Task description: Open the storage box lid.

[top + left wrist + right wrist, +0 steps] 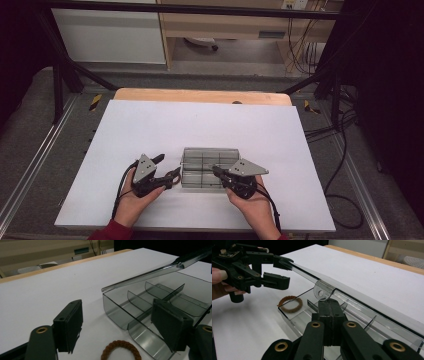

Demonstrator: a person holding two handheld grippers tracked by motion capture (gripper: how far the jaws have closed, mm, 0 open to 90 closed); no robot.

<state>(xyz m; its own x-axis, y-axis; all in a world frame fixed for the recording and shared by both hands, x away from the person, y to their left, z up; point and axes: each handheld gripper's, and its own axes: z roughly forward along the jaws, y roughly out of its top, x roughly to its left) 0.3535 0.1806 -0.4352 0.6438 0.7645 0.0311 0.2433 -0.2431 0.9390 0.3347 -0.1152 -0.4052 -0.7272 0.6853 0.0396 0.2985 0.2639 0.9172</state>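
Right gripper (328,315) clenched on the clear box's lid (342,293) tab holding it up, left gripper (117,330) spread over the brown ring (121,350); next: grab ring, drop into a compartment.

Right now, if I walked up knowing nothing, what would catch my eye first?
Probably the clear compartment box in the middle of the white table, its lid propped partly open. The right gripper has its jaws shut on the lid's latch tab, and the left gripper hangs open beside the box, over a small brown braided ring.
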